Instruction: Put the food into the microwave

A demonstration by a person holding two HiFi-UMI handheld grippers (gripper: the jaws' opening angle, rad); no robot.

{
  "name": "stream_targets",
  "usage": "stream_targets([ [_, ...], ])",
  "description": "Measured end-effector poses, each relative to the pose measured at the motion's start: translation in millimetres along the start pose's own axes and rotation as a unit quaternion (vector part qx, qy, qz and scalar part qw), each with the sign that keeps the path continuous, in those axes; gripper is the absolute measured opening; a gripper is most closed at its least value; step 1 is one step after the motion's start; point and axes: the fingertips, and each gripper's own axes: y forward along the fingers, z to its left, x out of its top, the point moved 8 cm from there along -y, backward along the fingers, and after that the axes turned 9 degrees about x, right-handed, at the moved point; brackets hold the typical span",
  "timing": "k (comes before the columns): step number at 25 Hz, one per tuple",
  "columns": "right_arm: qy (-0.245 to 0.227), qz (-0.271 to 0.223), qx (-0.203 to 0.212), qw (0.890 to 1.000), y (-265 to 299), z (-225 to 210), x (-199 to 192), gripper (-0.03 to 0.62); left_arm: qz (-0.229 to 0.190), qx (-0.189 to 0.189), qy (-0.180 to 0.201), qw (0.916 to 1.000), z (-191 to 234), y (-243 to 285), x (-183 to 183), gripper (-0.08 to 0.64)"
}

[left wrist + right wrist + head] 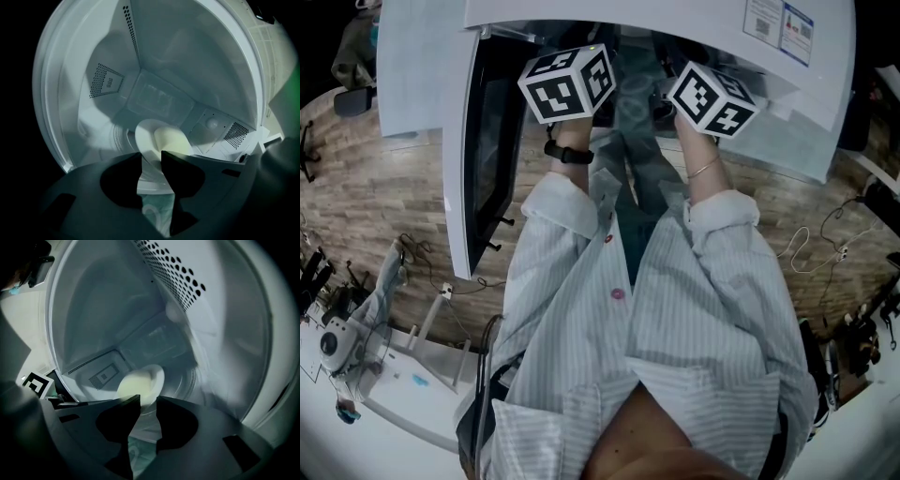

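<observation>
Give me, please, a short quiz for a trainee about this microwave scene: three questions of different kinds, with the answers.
1. True or false: the door is shut.
2. Where is the bowl? A: on the floor. B: inside the microwave. C: on a chair.
3. What colour is the food in the bowl?
Key: 1 false, the door stands open; 2 B; 3 pale yellow.
</observation>
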Motion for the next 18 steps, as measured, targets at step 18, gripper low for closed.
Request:
stream_targets([
  [18, -0.044, 0.038, -0.028, 0.998, 5.6, 6.7, 3.0, 0.168, -0.008, 0.025, 0.014, 0.9995, -0.2, -1.1, -1.4, 0.153],
])
